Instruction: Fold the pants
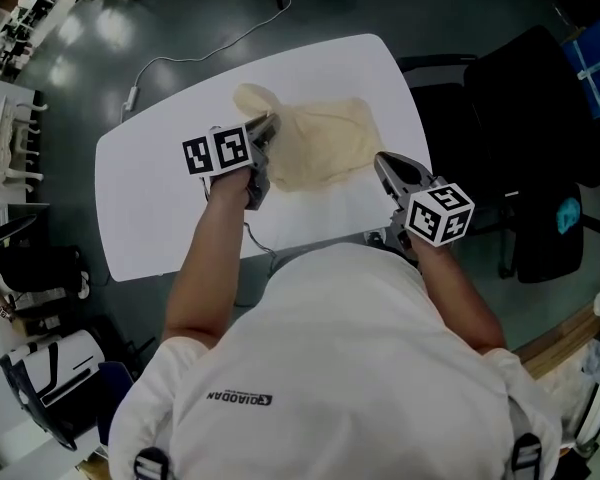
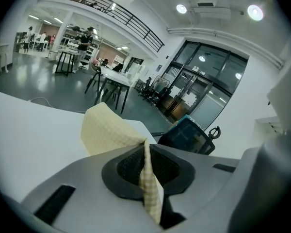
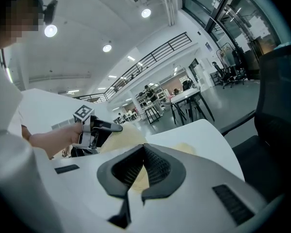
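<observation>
Left gripper [image 2: 145, 143]: jaws pressed together on a fold of the pants [image 2: 105, 128], pale yellow checked cloth. A strip hangs out on the near side. The rest rises just beyond the tips and drapes down to the white table [image 1: 150, 208].

Right gripper [image 3: 144, 147]: jaws drawn together at the tips, with pale cloth showing between the pads. It looks like a pinch on the garment's edge.

From above, the pants lie between the two grippers, ahead and to the right of the left one and ahead and to the left of the right one. Their long axis runs from far left to near right. The left gripper sits nearer the bulk, so the fold likely turns on it.

Readable writing: the shirt [image 1: 360, 348] has a small word on its back, upside down, seemingly QIAODAN. The marker cubes [image 1: 217, 152] carry only black-and-white squares.
</observation>
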`<state>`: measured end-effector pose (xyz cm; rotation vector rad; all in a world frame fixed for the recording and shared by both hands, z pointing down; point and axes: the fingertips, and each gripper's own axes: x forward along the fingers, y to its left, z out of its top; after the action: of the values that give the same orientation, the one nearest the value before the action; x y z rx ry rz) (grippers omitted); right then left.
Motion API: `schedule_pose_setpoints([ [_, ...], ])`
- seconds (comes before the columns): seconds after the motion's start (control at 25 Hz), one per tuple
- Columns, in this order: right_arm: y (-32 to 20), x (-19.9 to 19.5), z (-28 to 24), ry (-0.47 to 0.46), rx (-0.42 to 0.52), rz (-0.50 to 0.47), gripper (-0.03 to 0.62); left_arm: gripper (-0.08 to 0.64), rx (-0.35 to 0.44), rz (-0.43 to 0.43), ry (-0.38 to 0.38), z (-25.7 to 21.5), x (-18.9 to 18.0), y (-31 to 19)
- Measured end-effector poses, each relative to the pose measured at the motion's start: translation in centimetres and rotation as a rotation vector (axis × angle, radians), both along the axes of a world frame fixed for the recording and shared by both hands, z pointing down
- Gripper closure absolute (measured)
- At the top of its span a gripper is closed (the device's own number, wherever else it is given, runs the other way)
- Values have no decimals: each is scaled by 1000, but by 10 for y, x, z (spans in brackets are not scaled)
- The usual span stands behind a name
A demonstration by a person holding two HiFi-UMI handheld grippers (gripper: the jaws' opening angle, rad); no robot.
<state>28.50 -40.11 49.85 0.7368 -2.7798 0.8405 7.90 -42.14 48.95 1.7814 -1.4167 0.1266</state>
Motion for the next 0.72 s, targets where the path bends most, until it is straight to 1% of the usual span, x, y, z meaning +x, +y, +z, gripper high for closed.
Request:
schedule_pose_setpoints([
  [0.36,-11,29,3,8,6,27,575,506,-22,43,-6,9,54,-37],
  [0.56,-23,56,3,10,10,47,575,506,-42,67,-41,24,89,-59],
  [0.72,-35,76,4,22,11,55,575,506,-67,67,-66,39,106,-74],
])
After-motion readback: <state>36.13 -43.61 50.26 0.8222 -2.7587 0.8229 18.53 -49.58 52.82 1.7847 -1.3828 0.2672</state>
